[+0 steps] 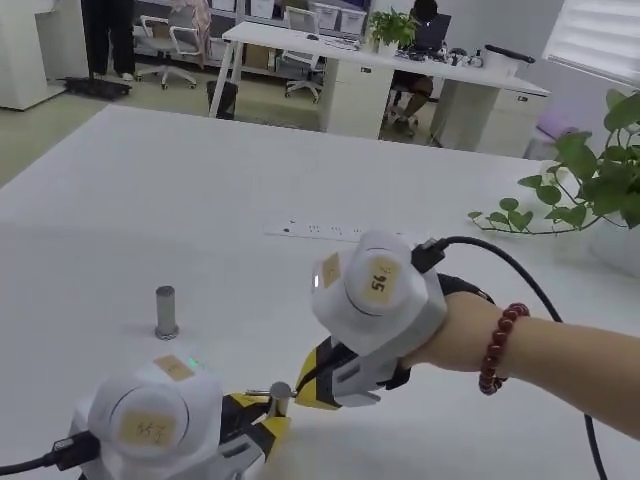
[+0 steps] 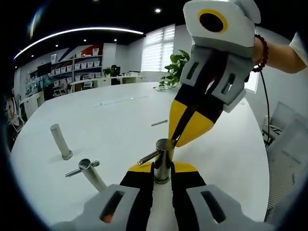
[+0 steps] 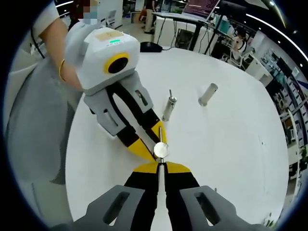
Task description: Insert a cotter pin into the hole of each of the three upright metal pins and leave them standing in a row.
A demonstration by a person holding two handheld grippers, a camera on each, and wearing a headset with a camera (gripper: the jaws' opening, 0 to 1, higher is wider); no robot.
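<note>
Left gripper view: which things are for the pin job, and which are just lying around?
For the job: left tool, right tool, held metal pin, its cotter pin, finished pin, bare pin, spare cotter pin.
Just lying about: power strip, potted plant.

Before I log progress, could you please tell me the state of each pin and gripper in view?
Bare metal pin: upright, nothing through it.
Fitted metal pin: standing, fitted cotter pin through it.
Held metal pin: upright, clamped in the left jaws.
Held cotter pin: sticking out of the held metal pin.
Loose cotter pin: lying on the table.
Left gripper: shut on held metal pin.
Right gripper: shut on held cotter pin.
</note>
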